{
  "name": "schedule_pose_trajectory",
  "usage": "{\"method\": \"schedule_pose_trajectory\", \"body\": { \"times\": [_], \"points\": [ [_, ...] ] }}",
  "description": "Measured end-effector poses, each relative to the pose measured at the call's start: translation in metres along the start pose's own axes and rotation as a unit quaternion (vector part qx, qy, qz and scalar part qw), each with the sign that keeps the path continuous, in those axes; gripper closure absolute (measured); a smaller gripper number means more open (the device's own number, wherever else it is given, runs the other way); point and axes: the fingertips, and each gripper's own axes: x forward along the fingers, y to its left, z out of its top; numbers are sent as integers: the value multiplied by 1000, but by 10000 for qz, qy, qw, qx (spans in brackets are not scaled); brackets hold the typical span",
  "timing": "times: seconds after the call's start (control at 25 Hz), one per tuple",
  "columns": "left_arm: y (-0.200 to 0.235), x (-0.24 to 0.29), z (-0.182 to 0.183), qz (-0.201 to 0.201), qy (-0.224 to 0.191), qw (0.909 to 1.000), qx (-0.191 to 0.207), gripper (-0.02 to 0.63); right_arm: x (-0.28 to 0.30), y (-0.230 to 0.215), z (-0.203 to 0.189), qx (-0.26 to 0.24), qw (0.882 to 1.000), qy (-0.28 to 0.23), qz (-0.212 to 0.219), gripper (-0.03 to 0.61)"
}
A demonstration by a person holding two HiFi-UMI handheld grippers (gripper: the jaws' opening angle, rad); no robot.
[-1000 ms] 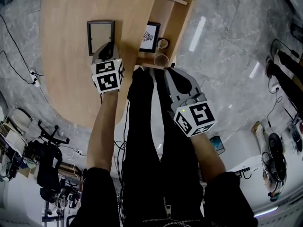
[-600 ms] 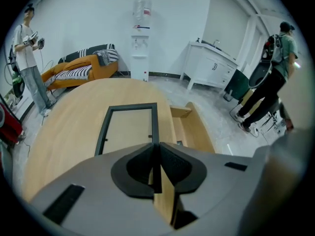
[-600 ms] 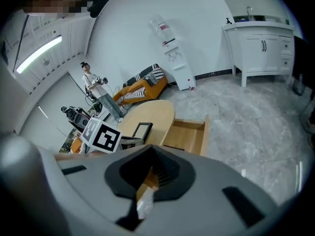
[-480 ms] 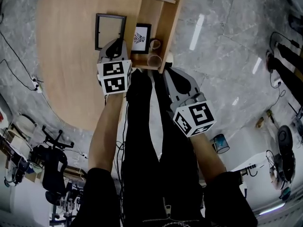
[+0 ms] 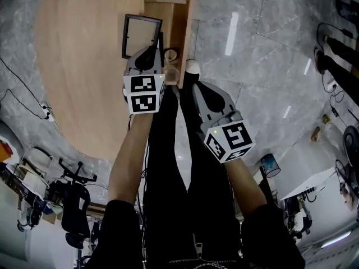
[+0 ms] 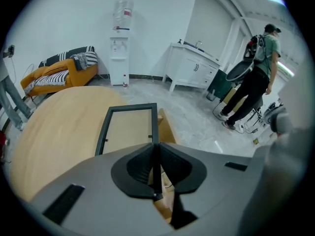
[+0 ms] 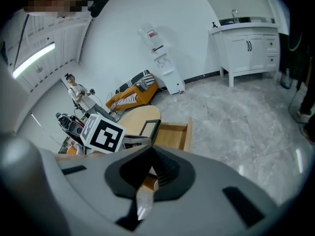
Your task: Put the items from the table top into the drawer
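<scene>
My left gripper point(image 5: 149, 50) is shut on the near edge of a dark picture frame point(image 5: 141, 37). It holds the frame across the right edge of the round wooden table point(image 5: 78, 66) and the left side of the open wooden drawer point(image 5: 186, 27). In the left gripper view the frame point(image 6: 129, 127) runs straight into the left gripper point(image 6: 156, 145). A tape roll point(image 5: 171, 54) and a cup point(image 5: 172, 72) lie in the drawer. My right gripper point(image 5: 196, 84) hovers just right of the drawer's near corner, shut, with nothing seen in it. The right gripper view shows the right gripper point(image 7: 150, 154), the frame point(image 7: 149, 128) and the drawer point(image 7: 173, 134).
The holder's black-clad legs fill the middle of the head view below both grippers. A person point(image 6: 256, 73) stands at the far right near white cabinets point(image 6: 189, 70). A water dispenser point(image 6: 120, 48) and an orange sofa point(image 6: 56, 75) stand by the far wall. Cables point(image 5: 33, 94) trail left of the table.
My left gripper has carried the picture frame rightward from the table top to the drawer's side. The right gripper has shifted only a little near the drawer's corner.
</scene>
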Motion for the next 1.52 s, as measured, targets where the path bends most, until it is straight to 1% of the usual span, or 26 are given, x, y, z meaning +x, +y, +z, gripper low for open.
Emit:
{"method": "schedule_pose_trajectory", "body": {
  "times": [0.12,0.36,0.52,0.68,0.84,0.96,1.24,1.4,1.52],
  "points": [
    [-19,9,8,-169,-6,9998,82,566,-7,-14,1,79,9999,-55,-97,569],
    [-50,26,19,-490,-1,9987,102,566,-19,-34,0,221,9993,-110,-266,569],
    [-60,40,23,-632,5,9980,17,566,-23,-44,-1,293,9989,-121,-347,569],
    [-63,59,23,-751,60,9966,-328,566,-26,-55,-3,369,9983,-115,-435,569],
    [-59,77,19,-903,129,9915,-925,566,-28,-63,-5,427,9978,-75,-493,569],
    [-56,85,16,-963,175,9869,-1280,566,-30,-67,-7,449,9976,-42,-524,569],
    [-55,106,18,-1240,164,9755,-1811,566,-23,-71,-3,459,9976,11,-523,569],
    [-56,111,19,-1465,98,9686,-2008,566,-22,-70,0,436,9977,30,-524,569],
    [-57,116,15,-1678,55,9610,-2200,566,-20,-72,-1,445,9975,68,-541,569]
  ]
}}
